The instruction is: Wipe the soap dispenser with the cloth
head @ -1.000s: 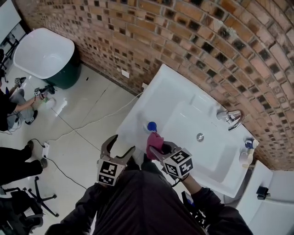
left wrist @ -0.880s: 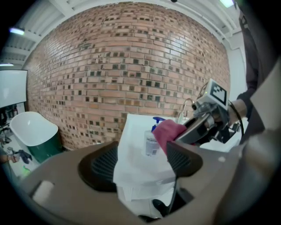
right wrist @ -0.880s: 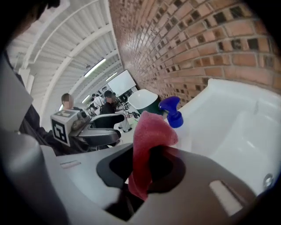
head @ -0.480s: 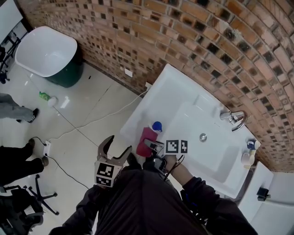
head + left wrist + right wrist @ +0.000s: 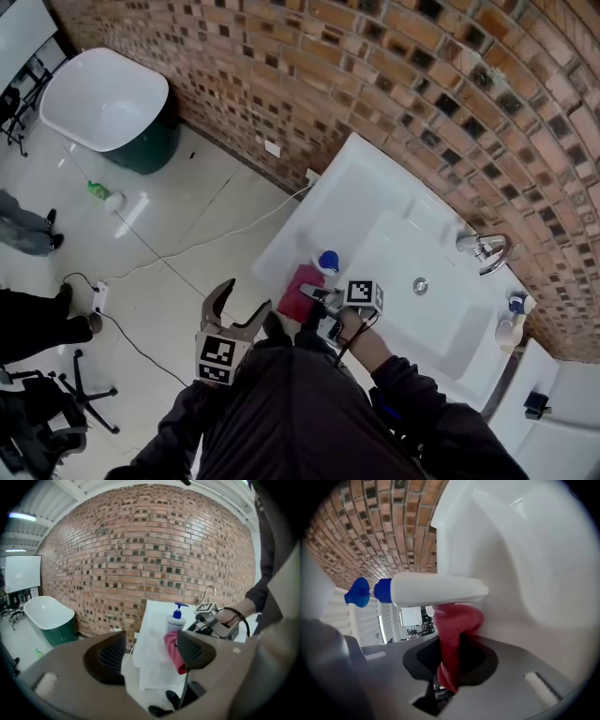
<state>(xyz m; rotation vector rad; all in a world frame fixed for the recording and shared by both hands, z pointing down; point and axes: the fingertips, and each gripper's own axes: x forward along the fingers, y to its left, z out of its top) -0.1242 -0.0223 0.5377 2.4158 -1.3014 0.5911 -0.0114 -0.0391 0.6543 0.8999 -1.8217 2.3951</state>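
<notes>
- Soap dispenser point(image 5: 327, 261): stands upright on the flat left end of the white sink top point(image 5: 375, 187), beside the basin and near the front edge. It is in the same place as a second ago. White body, blue pump head.
- Cloth point(image 5: 302, 291): red. A second ago it was bunched high, level with the pump head. It now sits lower and spreads as a flatter patch against the bottle's side. In the right gripper view the cloth point(image 5: 450, 634) touches the white body point(image 5: 436, 590).
- Right gripper point(image 5: 314, 297): jaws clamped on the cloth, a twisted strand of it running back between the pads. It has rolled and sunk since the earlier frame, and its marker cube now shows a different face. The bottle lies sideways across its own view.
- Left gripper point(image 5: 242, 302): off the sink's front edge, much where it was. Jaws stand well apart with nothing between them; dispenser point(image 5: 176, 620) and cloth point(image 5: 174, 651) lie beyond them.
- Background: the person crouched by the green bottle point(image 5: 94, 190) on the floor has shifted to the left edge.
</notes>
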